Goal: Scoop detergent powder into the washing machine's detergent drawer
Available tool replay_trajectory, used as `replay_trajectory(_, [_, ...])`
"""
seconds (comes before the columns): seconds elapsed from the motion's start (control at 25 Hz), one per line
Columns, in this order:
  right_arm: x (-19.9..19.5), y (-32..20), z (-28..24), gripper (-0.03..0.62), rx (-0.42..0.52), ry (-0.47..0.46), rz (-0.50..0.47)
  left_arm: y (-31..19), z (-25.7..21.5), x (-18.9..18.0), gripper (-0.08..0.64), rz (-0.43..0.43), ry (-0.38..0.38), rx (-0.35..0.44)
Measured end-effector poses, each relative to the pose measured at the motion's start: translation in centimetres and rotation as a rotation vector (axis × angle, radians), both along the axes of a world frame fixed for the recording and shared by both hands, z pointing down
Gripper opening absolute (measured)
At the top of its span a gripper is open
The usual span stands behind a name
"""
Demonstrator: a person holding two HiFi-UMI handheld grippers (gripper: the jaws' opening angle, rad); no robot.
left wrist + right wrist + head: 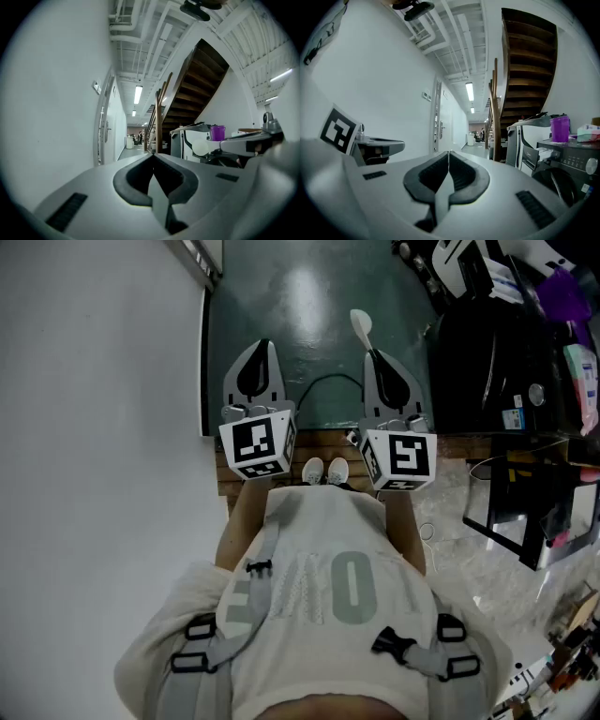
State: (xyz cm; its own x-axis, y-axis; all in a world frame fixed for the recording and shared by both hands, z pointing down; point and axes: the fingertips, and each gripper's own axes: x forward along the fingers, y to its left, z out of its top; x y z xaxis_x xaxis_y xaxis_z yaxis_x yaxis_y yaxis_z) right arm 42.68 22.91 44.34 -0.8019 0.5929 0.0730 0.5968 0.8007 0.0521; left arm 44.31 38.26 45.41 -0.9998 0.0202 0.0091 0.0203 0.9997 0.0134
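White plastic scoop (361,324) lies fore-aft, bowl forward | right tongs (374,356) clamp its handle | left tongs (263,345) closed, empty | left gripper view shows bowl, right's doesn't

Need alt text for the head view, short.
Seen from steeply above, a person holds two tools out over a dark green floor: the left tool is shut and empty, and the right tool is shut on a white scoop. A black washing machine stands at right, a white wall at left.
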Motion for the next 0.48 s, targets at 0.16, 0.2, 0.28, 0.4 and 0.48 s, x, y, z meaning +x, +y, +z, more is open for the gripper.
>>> replay_trajectory(0.16, [-0.6,0.4,0.1,0.008,-0.003,-0.002,0.0,0.7,0.0,-0.9,0.02,-0.002,-0.013,0.015])
replay_trajectory(0.2, [-0.8,0.5,0.1,0.008,-0.002,-0.002,-0.001,0.9,-0.1,-1.2,0.02,-0.002,-0.016,0.016])
replay_trajectory(0.28, [-1.1,0.5,0.2,0.008,-0.002,0.007,0.002,1.1,-0.2,-1.6,0.02,-0.002,-0.016,0.018])
replay_trajectory(0.4, [-1.7,0.6,0.4,0.008,-0.021,0.02,0.018,1.6,0.0,-2.1,0.02,0.004,-0.017,0.024])
replay_trajectory(0.48, [-1.9,0.7,0.1,0.009,-0.034,0.01,0.032,2.1,-0.1,-2.4,0.02,0.013,-0.026,0.027])
